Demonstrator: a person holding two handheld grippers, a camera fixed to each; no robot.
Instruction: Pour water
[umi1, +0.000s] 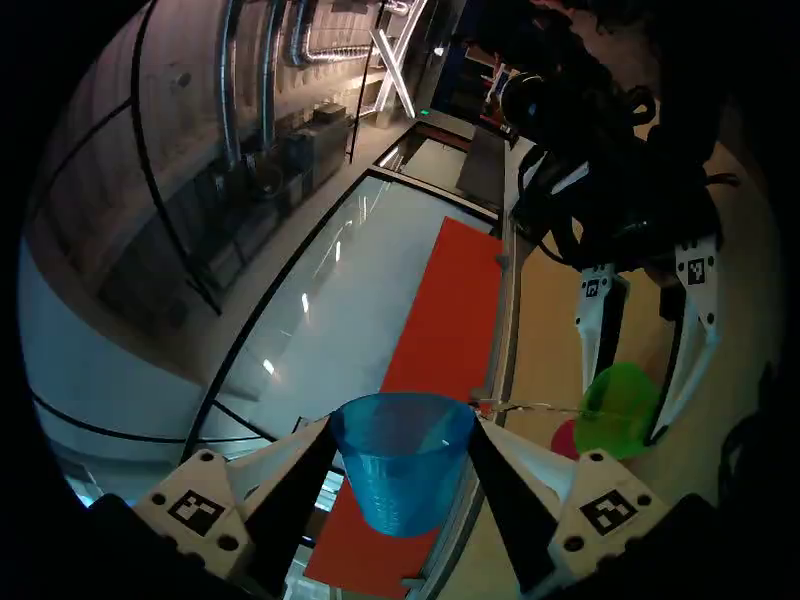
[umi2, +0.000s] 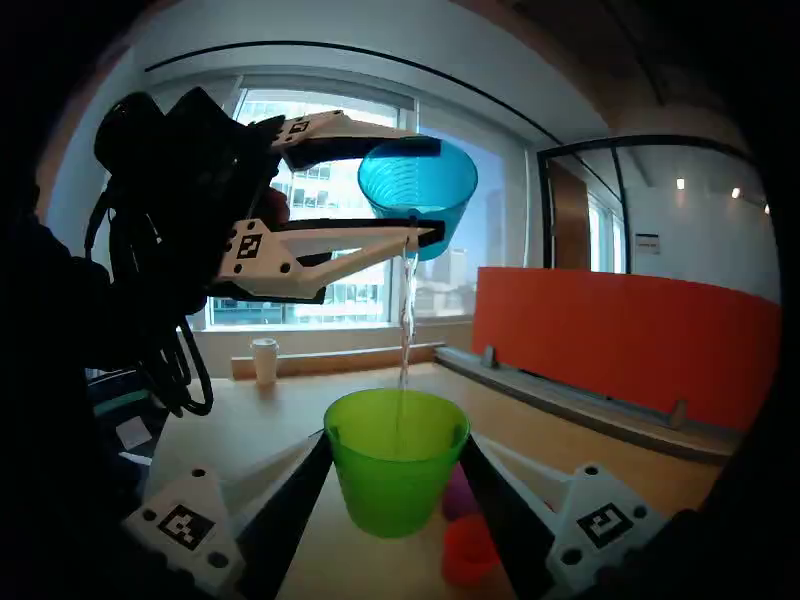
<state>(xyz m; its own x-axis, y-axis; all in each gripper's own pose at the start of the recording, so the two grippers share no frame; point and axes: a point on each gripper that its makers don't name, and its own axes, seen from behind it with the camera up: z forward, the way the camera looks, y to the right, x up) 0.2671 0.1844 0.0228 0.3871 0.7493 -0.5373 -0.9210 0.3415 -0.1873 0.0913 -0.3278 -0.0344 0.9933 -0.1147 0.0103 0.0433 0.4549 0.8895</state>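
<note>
Clamped by the left gripper (umi1: 400, 420): a blue cup (umi1: 402, 480), both fingers pressing its ribbed sides, jaws parted just to the cup's width. Closed likewise, the right gripper (umi2: 397, 440), on a green cup (umi2: 395, 480), one finger against each flank, spread no wider than the cup. From the right gripper view, blue cup held high, above the green one and a little farther off, tipped right over: long axis lying near level, mouth turned toward the camera, base toward the window (umi2: 495, 210). Green cup upright, long axis vertical, mouth up, low over the pale table (umi2: 260, 430); resting or lifted, hard to tell. Orange partition (umi2: 620, 340) along the table's right side. Thin stream of water (umi2: 405, 320) dropping from the blue cup's lower lip straight into the green cup's mouth. Farther back on the table, near the window sill, a small white paper cup (umi2: 265, 360), upright. Just beside the green cup, lower right, a purple object (umi2: 460, 492) and a small red cup (umi2: 468, 550), both too blurred for more.
</note>
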